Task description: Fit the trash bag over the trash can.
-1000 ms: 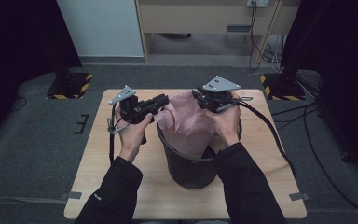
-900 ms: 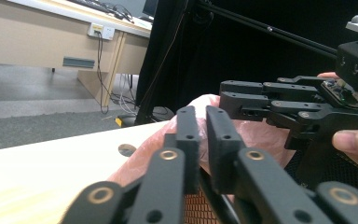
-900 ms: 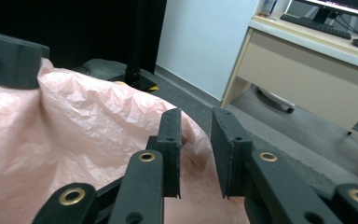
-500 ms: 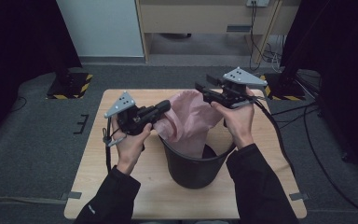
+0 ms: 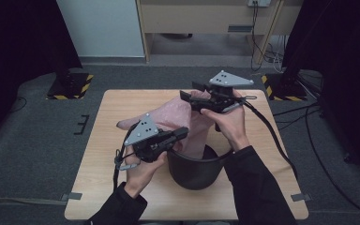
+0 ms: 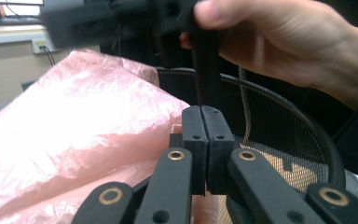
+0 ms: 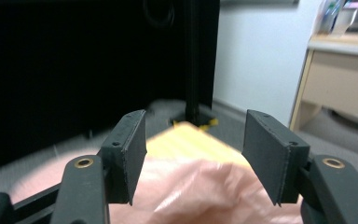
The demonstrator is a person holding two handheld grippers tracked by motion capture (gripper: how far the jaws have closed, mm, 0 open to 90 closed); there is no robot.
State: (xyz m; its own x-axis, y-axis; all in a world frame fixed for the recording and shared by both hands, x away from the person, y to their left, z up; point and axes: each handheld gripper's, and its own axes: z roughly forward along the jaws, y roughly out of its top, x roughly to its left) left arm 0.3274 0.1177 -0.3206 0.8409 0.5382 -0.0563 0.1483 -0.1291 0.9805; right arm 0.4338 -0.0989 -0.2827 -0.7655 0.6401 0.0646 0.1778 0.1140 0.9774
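Observation:
A black mesh bin (image 5: 194, 171) stands on the wooden table (image 5: 122, 187), with a pink plastic bag (image 5: 168, 119) spilling out of it to the far left. My left gripper (image 5: 183, 132) is at the bin's near-left rim. In the left gripper view its jaws (image 6: 206, 140) are shut, with the bag (image 6: 88, 121) edge running in at the pads and apparently pinched beside the bin (image 6: 279, 126). My right gripper (image 5: 187, 93) hovers above the bag's far side. Its jaws (image 7: 193, 154) have just been opening and hold nothing, with the bag (image 7: 200, 200) below.
A wooden cabinet (image 5: 206, 18) stands behind the table. Two stands on yellow-and-black striped bases (image 5: 70, 84) flank the far corners. Cables (image 5: 309, 117) lie on the grey floor at the right, and the right gripper's cable trails off the table there.
The left gripper came toward the near side to the bin's rim and its jaws closed. The right gripper rose and opened, letting the bag go. The bag now spreads farther left.

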